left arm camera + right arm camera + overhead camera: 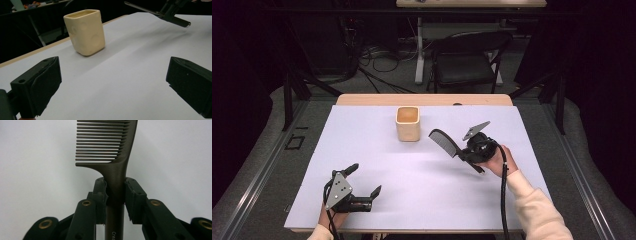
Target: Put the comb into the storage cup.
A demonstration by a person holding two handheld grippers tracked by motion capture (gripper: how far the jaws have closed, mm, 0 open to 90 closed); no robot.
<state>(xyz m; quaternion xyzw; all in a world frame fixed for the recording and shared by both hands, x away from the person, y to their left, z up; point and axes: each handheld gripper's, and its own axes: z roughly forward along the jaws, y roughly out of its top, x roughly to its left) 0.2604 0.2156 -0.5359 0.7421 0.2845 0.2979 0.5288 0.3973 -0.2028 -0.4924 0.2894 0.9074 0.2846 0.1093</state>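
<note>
Black comb [110, 152] – handle clamped in R tool [115, 192] | L tool [112, 85] – jaws apart, empty

The comb [445, 142] is up off the table, a dark, near-black plastic one with a long straight handle and a row of fine, evenly spaced teeth along one side. It's clamped by its handle between the jaws of the right gripper [462, 151], just below where the teeth begin, head pointing up and left toward the cup [407, 123]. In the right gripper view the comb [113, 157] runs straight out from the jaws, teeth facing left, with small pale lettering low on the handle.
</note>
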